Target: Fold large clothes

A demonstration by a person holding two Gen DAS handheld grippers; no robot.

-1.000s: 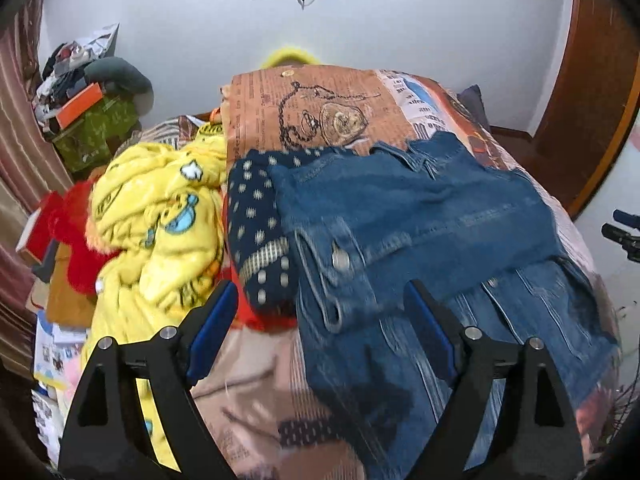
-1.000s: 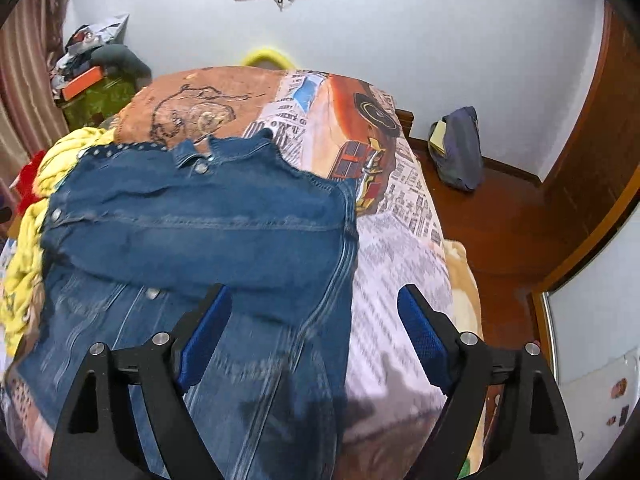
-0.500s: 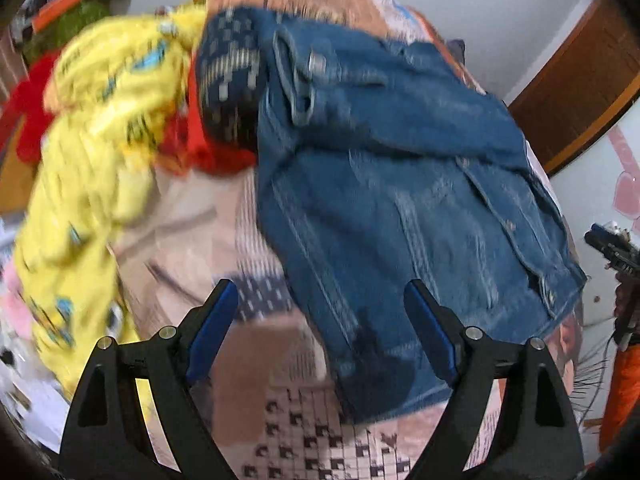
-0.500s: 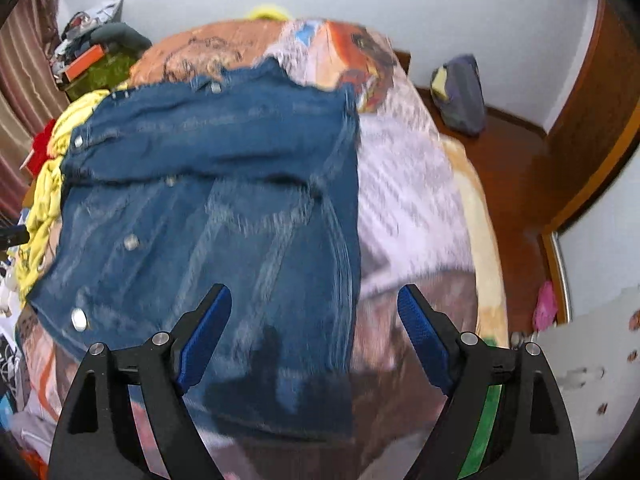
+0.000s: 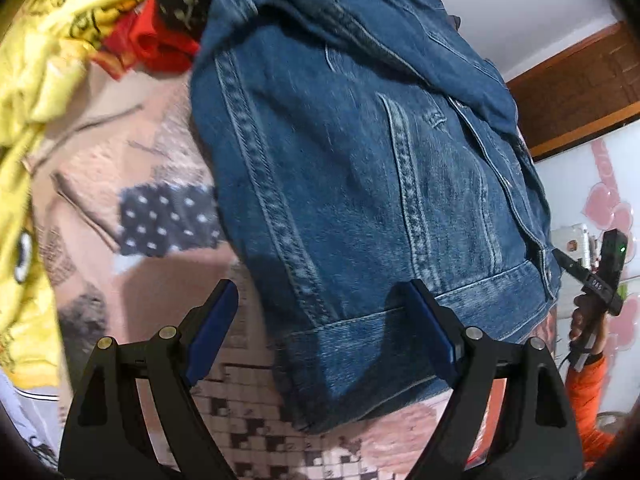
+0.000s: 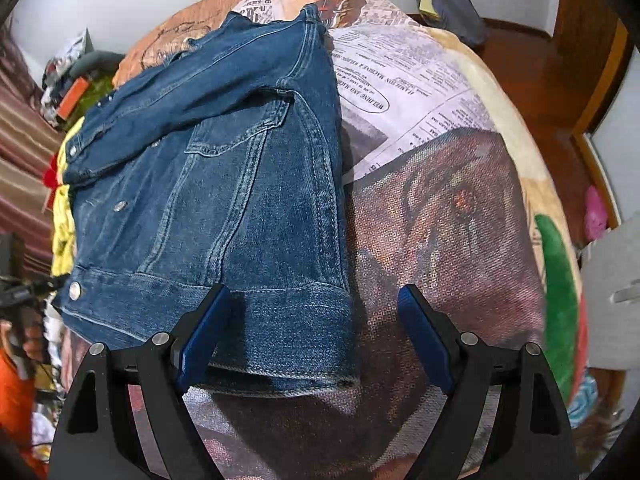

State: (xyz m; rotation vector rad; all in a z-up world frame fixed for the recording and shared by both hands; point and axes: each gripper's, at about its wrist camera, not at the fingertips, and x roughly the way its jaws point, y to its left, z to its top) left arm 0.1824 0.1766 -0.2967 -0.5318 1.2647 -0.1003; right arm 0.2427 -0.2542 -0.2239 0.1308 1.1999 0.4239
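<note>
A blue denim jacket [image 5: 360, 152] lies spread on the bed with a sleeve folded across its upper part; it also shows in the right wrist view [image 6: 224, 184]. My left gripper [image 5: 324, 320] is open and hovers over the jacket's near left hem corner, holding nothing. My right gripper [image 6: 312, 320] is open and hovers over the jacket's near right hem corner [image 6: 320, 352], holding nothing. The other gripper [image 5: 600, 272] shows at the right edge of the left wrist view.
A printed blanket [image 6: 440, 208] covers the bed. A pile of yellow [image 5: 44, 64], red and dark dotted clothes lies left of the jacket. A wooden floor [image 6: 532, 76] with a dark bag [image 6: 452, 4] is to the right of the bed.
Both grippers have tilted down and moved back toward the near edge of the bed, from the jacket's middle to its bottom hem. The jacket has not moved.
</note>
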